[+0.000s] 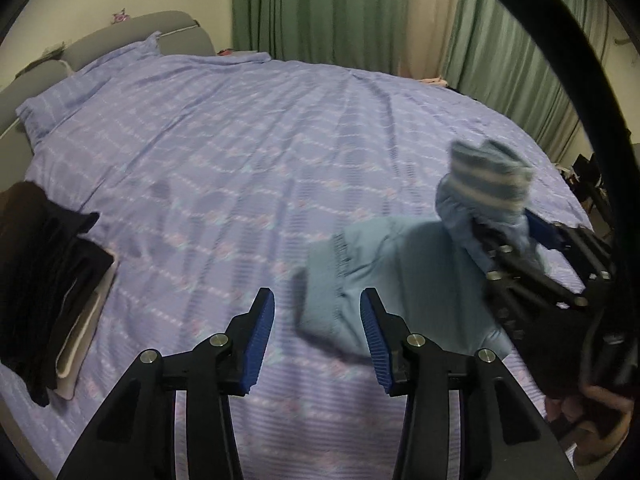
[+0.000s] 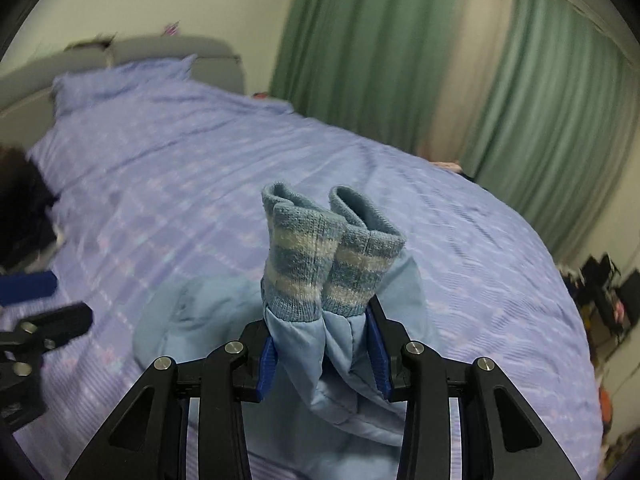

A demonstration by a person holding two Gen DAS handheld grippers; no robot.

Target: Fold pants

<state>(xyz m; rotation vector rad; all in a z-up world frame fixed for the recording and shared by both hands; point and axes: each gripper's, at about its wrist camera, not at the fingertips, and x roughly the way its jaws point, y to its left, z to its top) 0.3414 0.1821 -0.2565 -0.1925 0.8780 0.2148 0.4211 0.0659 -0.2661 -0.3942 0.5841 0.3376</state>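
Observation:
Small light blue padded pants [image 1: 400, 276] with striped knit cuffs [image 1: 488, 180] lie on the bed. My right gripper [image 2: 322, 348] is shut on both leg ends just below the cuffs [image 2: 332, 256] and holds them raised, while the waist end [image 2: 192, 320] rests on the cover. In the left wrist view the right gripper [image 1: 508, 240] shows at the right, cuffs sticking up from it. My left gripper [image 1: 318, 340] is open and empty, just in front of the elastic waistband [image 1: 336, 280].
The lilac patterned bed cover [image 1: 224, 160] spreads across both views. A stack of folded dark and cream clothes [image 1: 52, 288] lies at the bed's left edge. A grey headboard [image 1: 132, 36] and green curtains [image 1: 332, 8] stand behind. Clutter sits on the floor at right [image 2: 604, 292].

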